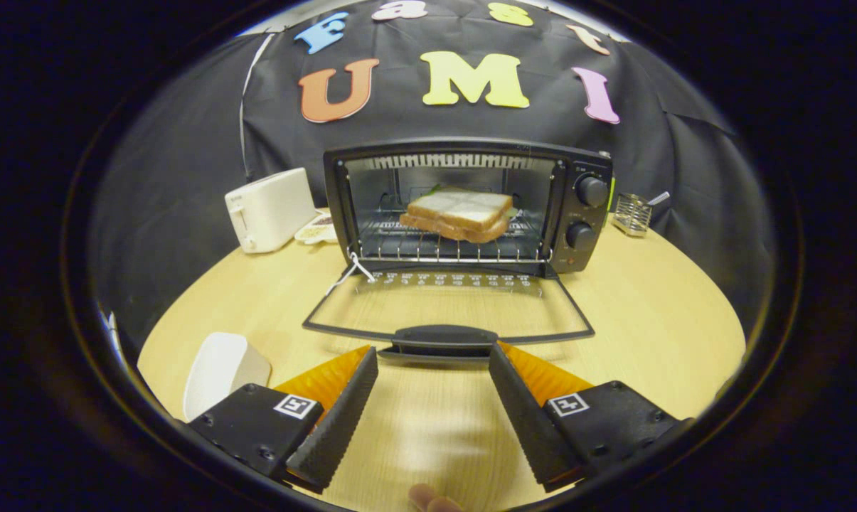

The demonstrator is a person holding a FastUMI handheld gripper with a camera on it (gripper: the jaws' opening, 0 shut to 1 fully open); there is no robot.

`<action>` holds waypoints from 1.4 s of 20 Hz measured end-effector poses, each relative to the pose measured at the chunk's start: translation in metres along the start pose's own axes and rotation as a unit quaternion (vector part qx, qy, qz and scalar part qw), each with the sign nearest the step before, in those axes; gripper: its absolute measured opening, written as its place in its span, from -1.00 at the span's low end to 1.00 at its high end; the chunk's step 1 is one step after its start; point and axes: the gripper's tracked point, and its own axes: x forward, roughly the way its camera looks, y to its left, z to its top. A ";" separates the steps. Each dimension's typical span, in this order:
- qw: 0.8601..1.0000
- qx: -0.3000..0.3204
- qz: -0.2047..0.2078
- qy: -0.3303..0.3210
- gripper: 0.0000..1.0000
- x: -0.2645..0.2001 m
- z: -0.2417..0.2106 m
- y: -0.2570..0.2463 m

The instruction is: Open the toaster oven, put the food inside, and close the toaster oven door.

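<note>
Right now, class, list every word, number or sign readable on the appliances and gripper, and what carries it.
Black toaster oven, row of print on its lowered glass door: blurred.
Marks round its two knobs: too small.
Open gripper, short of the door handle: square code tags, no words.

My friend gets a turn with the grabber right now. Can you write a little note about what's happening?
Gripper: jaws open, holding nothing, just short of the door handle.
Toaster oven: door folded down flat on the table.
Sandwich: already inside on the wire rack.
Done: oven opened, food in.
Left: lift the door by its handle and shut it.
</note>
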 end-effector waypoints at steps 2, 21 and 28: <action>1.000 0.013 -0.013 0.012 1.00 0.005 -0.009 -0.002; 0.999 0.033 -0.036 0.003 1.00 0.006 -0.003 -0.002; 0.998 0.039 -0.041 -0.022 1.00 -0.007 0.015 0.002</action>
